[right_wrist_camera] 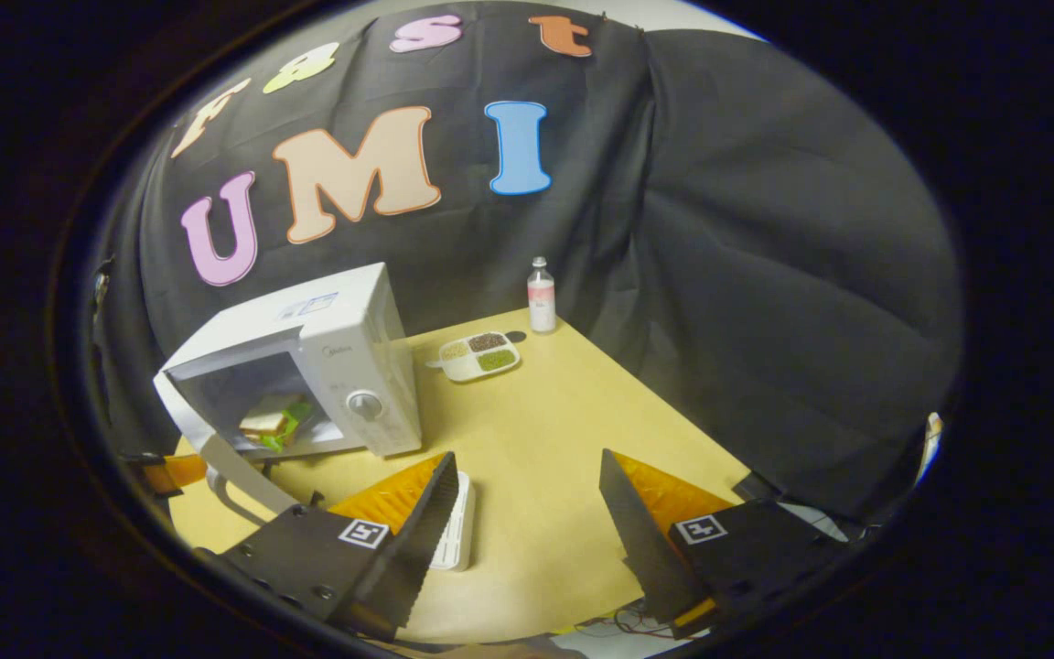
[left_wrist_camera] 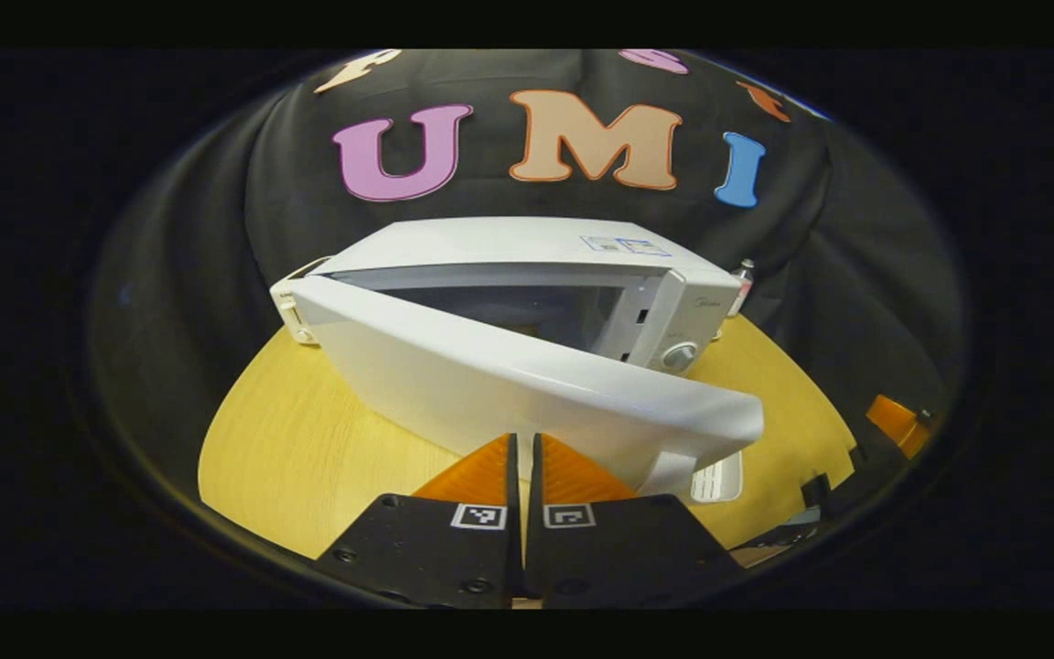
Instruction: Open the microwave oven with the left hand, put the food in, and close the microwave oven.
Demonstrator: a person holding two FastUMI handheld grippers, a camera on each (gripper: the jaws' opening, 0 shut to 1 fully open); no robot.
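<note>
Left gripper (left_wrist_camera: pixel 523 458) pinched closed against the half-open door (left_wrist_camera: pixel 527 384) — right gripper (right_wrist_camera: pixel 527 494) wide, empty; sandwich (right_wrist_camera: pixel 273 423) already inside microwave (right_wrist_camera: pixel 307 366) — closing remains.

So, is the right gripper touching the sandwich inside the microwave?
Apart. The right gripper view shows the right gripper open above the table, while the sandwich lies inside the microwave, farther off.

Surface materials and finishes

Microwave oven (right_wrist_camera: pixel 344 357): smooth white casing; door (left_wrist_camera: pixel 527 384) glossy, with reflected highlights. Table (right_wrist_camera: pixel 564 439): matt, light wood-grain top. Booth wall (right_wrist_camera: pixel 765 275): matt black cloth, creased. Bottle (right_wrist_camera: pixel 541 296): clear plastic. Divided tray (right_wrist_camera: pixel 479 355): smooth white plastic. Gripper bodies: matt black, with visible screw heads
</note>
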